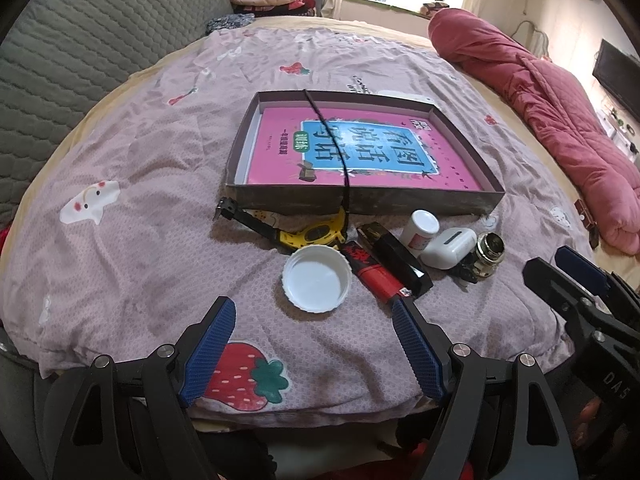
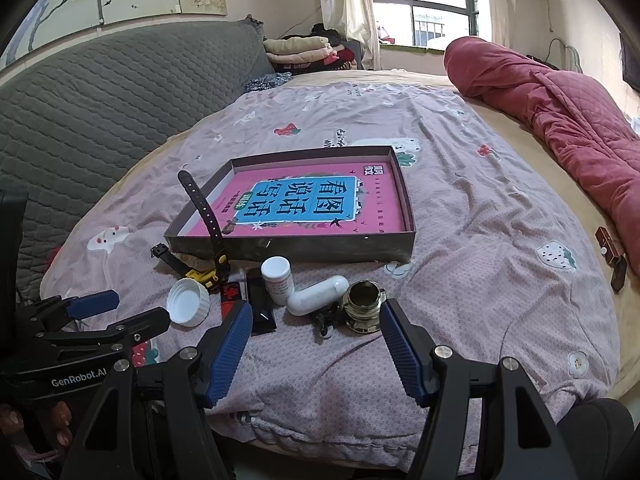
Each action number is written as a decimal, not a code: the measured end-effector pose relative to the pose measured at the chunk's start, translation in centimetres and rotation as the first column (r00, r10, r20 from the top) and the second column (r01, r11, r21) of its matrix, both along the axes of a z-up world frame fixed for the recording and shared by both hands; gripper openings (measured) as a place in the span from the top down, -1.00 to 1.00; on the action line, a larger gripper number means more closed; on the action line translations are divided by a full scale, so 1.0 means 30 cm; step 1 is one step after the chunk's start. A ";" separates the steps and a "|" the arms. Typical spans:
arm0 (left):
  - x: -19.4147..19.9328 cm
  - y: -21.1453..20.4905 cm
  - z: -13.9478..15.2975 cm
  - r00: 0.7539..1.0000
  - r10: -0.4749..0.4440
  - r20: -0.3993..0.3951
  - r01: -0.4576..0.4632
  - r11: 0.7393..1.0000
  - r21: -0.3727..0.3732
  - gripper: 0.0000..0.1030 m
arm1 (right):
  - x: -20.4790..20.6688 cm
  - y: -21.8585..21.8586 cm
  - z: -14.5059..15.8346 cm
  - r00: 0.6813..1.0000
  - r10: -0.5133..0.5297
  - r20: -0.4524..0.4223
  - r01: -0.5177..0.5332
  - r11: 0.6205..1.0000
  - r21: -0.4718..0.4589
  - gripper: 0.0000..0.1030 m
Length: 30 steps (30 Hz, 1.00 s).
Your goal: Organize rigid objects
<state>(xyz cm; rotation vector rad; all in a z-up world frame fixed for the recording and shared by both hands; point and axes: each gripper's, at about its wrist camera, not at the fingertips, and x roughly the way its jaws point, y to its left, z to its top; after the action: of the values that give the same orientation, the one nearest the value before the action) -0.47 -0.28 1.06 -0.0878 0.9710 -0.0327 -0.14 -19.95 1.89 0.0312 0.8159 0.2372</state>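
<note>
A shallow dark box (image 1: 360, 200) (image 2: 288, 246) with a pink book inside lies on the bed. In front of it sit a yellow watch (image 1: 316, 234) (image 2: 200, 274) with its strap over the box rim, a white lid (image 1: 318, 278) (image 2: 189, 302), a red lighter (image 1: 374, 274) (image 2: 231, 294), a black bar (image 1: 400, 256) (image 2: 260, 304), a small white bottle (image 1: 419, 229) (image 2: 277, 278), a white earbud case (image 1: 448, 248) (image 2: 318, 294) and a brass fitting (image 1: 489, 254) (image 2: 362, 306). My left gripper (image 1: 312, 312) (image 2: 116, 308) is open just before the lid. My right gripper (image 2: 314, 320) (image 1: 556, 264) is open before the brass fitting.
A rolled red quilt (image 1: 540, 112) (image 2: 560, 120) lies along the right of the bed. A grey padded headboard (image 1: 80, 60) (image 2: 100, 112) is at left. Folded clothes (image 2: 304, 54) are stacked at the far end. A small brown object (image 2: 610, 250) lies at right.
</note>
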 end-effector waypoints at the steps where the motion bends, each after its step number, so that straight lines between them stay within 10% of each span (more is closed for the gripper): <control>1: 0.002 0.008 -0.003 1.000 0.005 -0.003 -0.005 1.000 -0.004 -0.59 | 0.001 -0.003 0.000 1.000 -0.002 -0.001 0.002 1.000 0.003 -0.27; 30: 0.055 0.022 -0.105 0.998 0.014 -0.062 -0.015 1.000 -0.014 -0.59 | 0.060 -0.067 -0.080 0.997 -0.046 -0.068 0.048 0.999 0.024 -0.27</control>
<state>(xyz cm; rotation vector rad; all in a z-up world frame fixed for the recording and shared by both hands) 1.18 0.39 -2.09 -0.1096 1.0321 -0.0242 1.64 -21.97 -0.51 0.0828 0.8779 0.2033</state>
